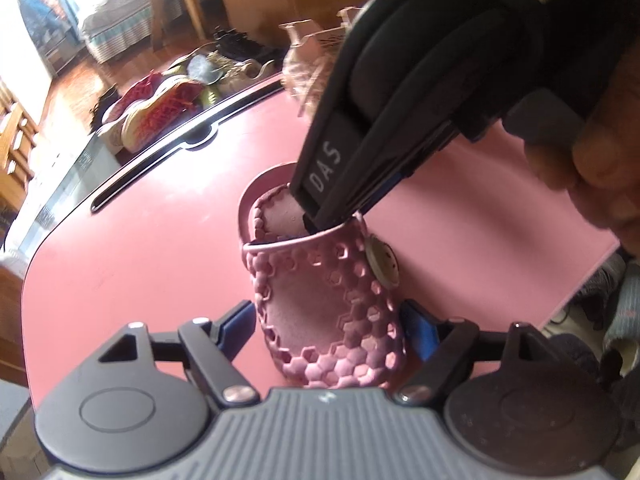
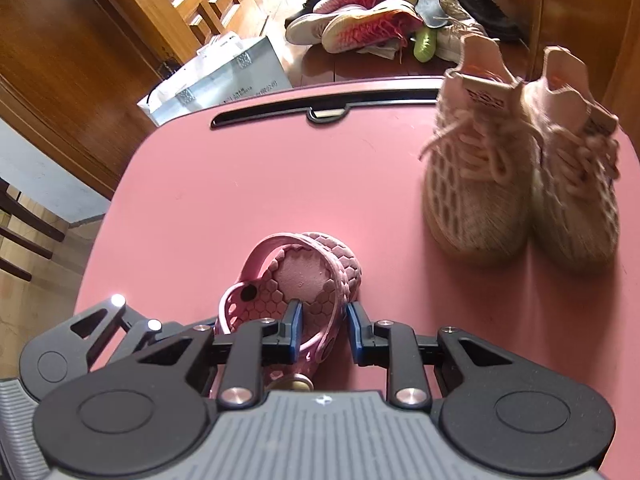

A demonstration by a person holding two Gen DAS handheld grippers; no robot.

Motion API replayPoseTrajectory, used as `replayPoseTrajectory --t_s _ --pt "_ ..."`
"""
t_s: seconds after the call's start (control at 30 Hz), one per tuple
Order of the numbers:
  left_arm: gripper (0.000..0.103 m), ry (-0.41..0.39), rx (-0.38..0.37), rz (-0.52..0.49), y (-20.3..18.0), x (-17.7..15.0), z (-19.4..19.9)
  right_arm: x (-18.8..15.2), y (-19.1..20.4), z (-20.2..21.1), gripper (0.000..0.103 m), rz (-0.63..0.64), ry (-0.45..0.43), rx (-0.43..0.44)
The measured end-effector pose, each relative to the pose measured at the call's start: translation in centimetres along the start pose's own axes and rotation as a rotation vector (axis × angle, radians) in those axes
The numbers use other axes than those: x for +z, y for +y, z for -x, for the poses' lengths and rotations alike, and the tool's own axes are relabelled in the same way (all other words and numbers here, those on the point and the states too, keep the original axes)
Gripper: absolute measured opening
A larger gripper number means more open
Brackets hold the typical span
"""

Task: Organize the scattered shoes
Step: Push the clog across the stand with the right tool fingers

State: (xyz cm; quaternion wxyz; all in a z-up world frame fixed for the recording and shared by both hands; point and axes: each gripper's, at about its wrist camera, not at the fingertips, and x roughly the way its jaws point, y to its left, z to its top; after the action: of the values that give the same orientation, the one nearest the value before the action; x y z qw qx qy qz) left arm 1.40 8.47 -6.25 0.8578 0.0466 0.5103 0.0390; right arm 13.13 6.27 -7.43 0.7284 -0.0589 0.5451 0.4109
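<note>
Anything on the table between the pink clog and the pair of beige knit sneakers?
No. In the right wrist view only bare pink table separates the pink clog from the beige knit sneakers.

You've got a soft matt foam-rubber pink clog (image 1: 332,312) with an embossed honeycomb skin on a smooth, faintly glossy pink plastic table (image 2: 248,184), open-knit mesh cloth sneakers (image 2: 516,184) beside it, and glossy varnished wood floor (image 1: 76,92) beyond
</note>
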Motion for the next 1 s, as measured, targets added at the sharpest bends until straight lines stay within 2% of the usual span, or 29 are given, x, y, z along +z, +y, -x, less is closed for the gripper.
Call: replayPoseTrajectory --t_s 0.3,0.63,0.87,1.0 --pt "0.078 0.014 0.021 0.094 3.7 1.3 -0.9 2.7 0.4 -1.4 0.022 -0.02 -0.042 0.012" --pt "0.078 -0.007 0.043 0.284 8.0 3.3 -2.7 6.3 0.2 -3.3 0.023 -0.017 -0.12 0.032" --pt "0.078 -0.017 0.06 0.309 8.9 4.8 -3.6 7.8 0.0 -4.0 0.023 -0.002 -0.176 0.027" --pt "0.082 -0.011 0.034 0.285 8.0 4.9 -2.9 8.3 -0.8 -2.8 0.024 -0.057 -0.179 0.045"
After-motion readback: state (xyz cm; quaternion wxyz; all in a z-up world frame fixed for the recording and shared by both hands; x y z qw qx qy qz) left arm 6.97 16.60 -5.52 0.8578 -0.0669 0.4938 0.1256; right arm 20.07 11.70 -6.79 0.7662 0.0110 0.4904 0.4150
